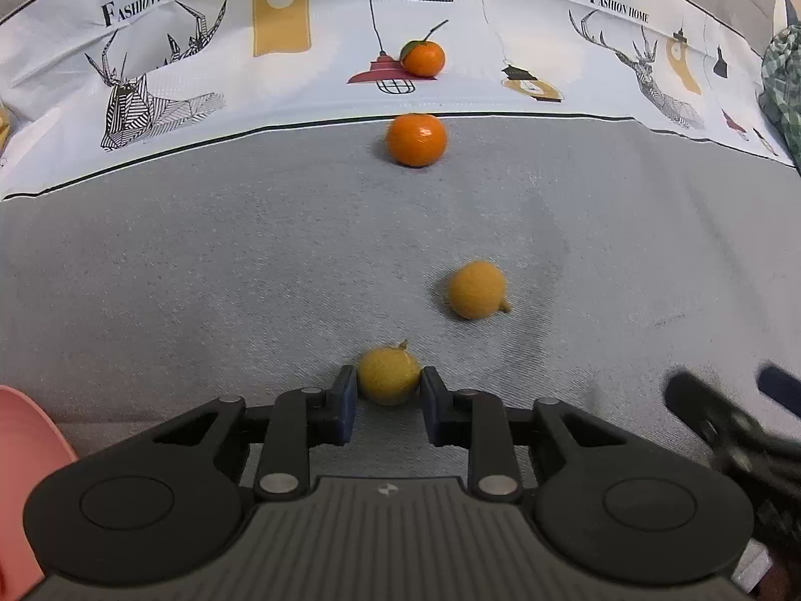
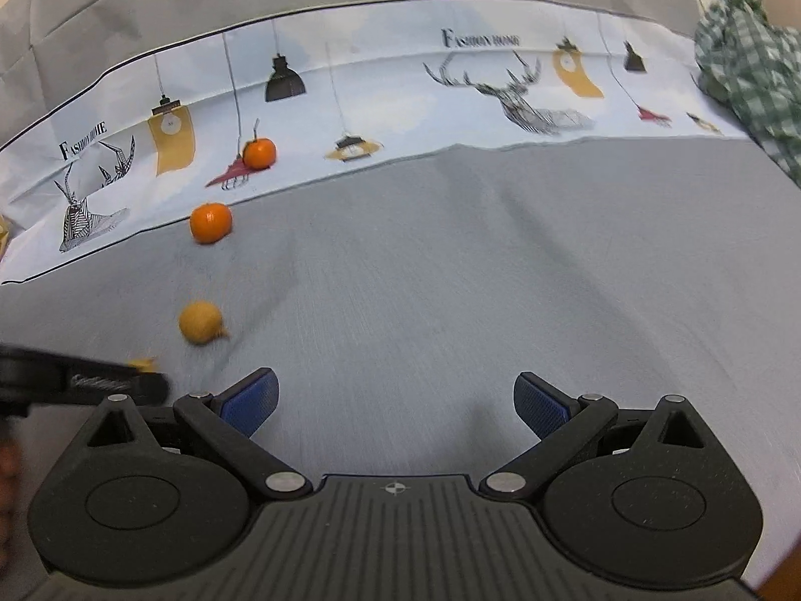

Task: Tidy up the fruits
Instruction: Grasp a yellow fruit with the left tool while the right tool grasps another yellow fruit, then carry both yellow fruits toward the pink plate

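Two oranges point(image 1: 416, 139), two yellow fruits point(image 1: 477, 290), one pink plate point(image 1: 25, 451).

grey bed cover point(image 1: 200, 300), printed sheet point(image 1: 300, 85), two oranges point(image 1: 416, 139), two yellow fruits point(image 1: 476, 289), checked cloth point(image 2: 746, 65)

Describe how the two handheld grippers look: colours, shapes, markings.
Both match: the left gripper and right gripper have black plastic linkage arms with silver pivot pins, round side housings, a ribbed grey centre plate bearing a small emblem, and blue pads on the fingers.
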A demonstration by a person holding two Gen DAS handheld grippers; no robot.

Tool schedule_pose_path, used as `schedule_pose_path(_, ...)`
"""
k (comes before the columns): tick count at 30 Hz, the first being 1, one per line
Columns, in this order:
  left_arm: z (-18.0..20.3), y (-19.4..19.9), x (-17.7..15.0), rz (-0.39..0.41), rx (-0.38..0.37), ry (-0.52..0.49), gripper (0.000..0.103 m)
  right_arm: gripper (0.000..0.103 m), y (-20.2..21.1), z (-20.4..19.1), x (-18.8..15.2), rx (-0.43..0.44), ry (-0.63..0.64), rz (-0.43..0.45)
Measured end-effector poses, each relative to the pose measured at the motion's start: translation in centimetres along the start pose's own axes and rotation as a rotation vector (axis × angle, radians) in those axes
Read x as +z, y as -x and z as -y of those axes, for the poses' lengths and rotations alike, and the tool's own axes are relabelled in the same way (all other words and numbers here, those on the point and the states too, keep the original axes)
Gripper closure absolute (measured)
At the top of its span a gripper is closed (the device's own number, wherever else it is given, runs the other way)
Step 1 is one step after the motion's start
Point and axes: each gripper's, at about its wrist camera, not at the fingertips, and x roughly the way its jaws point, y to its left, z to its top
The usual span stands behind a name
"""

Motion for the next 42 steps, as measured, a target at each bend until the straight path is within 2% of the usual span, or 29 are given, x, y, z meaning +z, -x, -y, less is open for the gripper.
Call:
schedule_pose_path(2, -1.1, -0.1, 0.0, 0.007, -0.005, 0.025, 0.074, 0.003, -1.0, -1.1, 0.3, 0.041, 0.046, 0.028)
schedule_pose_path(6, -3.3, -0.2, 0.2, 0.021, 0.032, 0.040, 0.074, 0.004, -2.9, -3.9, 0.8, 0.114, 0.189, 0.073)
schedule_pose_path(13, -6.3, -0.7, 1.0, 0.012, 0.031, 0.088, 0.072, 0.008, -6.1, -8.2, 0.7, 0.148, 0.349, 0.085)
schedule_pose_path(15, -6.5, -1.0, 1.4, 0.012, 0.021, 0.102, 0.060, 0.009, -6.7, -8.9, 0.4, 0.143, 0.385, 0.086)
schedule_pose_path(17, -6.5, -1.3, 1.6, 0.013, 0.017, 0.107, 0.053, 0.010, -7.1, -9.1, 0.1, 0.146, 0.383, 0.100)
schedule_pose_path(18, -6.4, -1.4, 1.6, 0.018, 0.022, 0.108, 0.054, 0.013, -7.1, -9.0, 0.2, 0.157, 0.378, 0.103)
schedule_pose_path(19, -6.2, -1.4, 1.6, 0.021, 0.025, 0.108, 0.060, 0.039, -6.9, -8.9, 0.2, 0.174, 0.377, 0.108)
schedule_pose_path(20, -6.3, -1.3, 1.6, 0.030, 0.023, 0.112, 0.074, 0.069, -6.5, -8.9, 0.2, 0.191, 0.382, 0.105)
schedule_pose_path(23, -6.4, -0.3, 1.4, 0.036, -0.007, 0.157, 0.074, 0.071, -5.7, -8.3, 0.3, 0.179, 0.353, 0.104)
schedule_pose_path(29, -6.2, 5.8, 0.0, 0.086, -0.029, 0.158, 0.074, 0.071, -0.8, -4.7, 1.7, 0.135, 0.210, 0.145)
schedule_pose_path(33, -5.9, 11.7, -2.8, 0.120, 0.013, 0.132, 0.074, 0.071, 5.1, -2.4, 0.5, 0.148, 0.148, 0.125)
schedule_pose_path(38, -6.4, 18.7, -8.0, 0.108, 0.054, 0.149, 0.074, 0.071, 13.1, -2.5, -2.7, 0.231, 0.126, 0.062)
schedule_pose_path(42, -7.3, 23.9, -12.7, 0.103, 0.111, 0.165, 0.074, 0.071, 18.4, -4.3, -4.5, 0.341, 0.121, -0.022)
